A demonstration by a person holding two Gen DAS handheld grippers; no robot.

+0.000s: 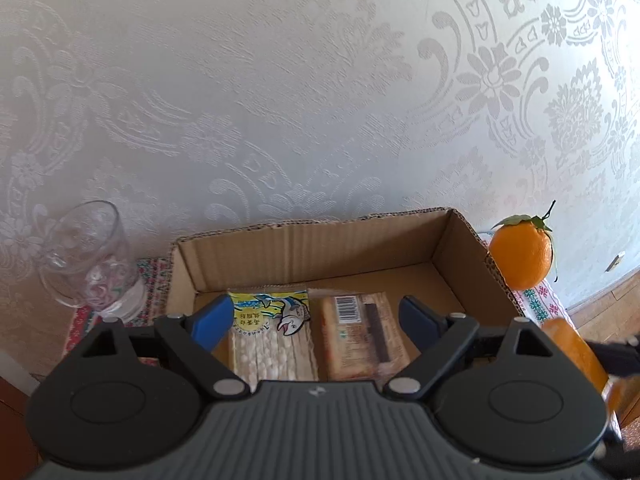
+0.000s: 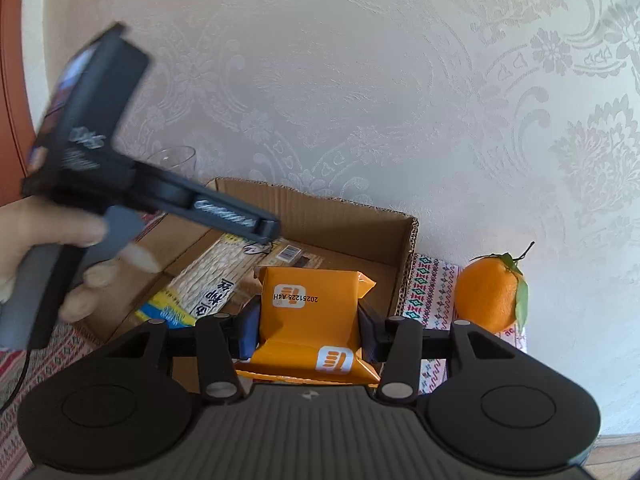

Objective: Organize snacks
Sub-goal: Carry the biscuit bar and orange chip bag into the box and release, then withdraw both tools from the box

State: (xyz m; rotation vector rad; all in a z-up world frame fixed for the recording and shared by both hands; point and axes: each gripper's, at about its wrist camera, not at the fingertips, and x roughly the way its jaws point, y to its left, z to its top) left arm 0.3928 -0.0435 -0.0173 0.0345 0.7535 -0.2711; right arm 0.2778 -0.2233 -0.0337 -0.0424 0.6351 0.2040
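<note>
Snack packs, a yellow fish-print packet (image 1: pixel 272 336) and a brown barcoded bar (image 1: pixel 360 336), lie side by side in the cardboard box (image 1: pixel 312 248). Your left gripper (image 1: pixel 316 318) gapes above them, touching neither; your right gripper (image 2: pixel 306 328) clamps an orange snack pack (image 2: pixel 308 312) at the box's near edge.

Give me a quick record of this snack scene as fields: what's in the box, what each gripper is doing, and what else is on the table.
container: open cardboard box on a patterned cloth
in box: fish-print snack pack beside a clear-wrapped brown bar, lying flat
left gripper: jaws open, nothing between the pads, above the two packs
right gripper: jaws shut on an orange packet, near the box's front edge
outside box: orange with leaves to the right; empty glass to the left
</note>
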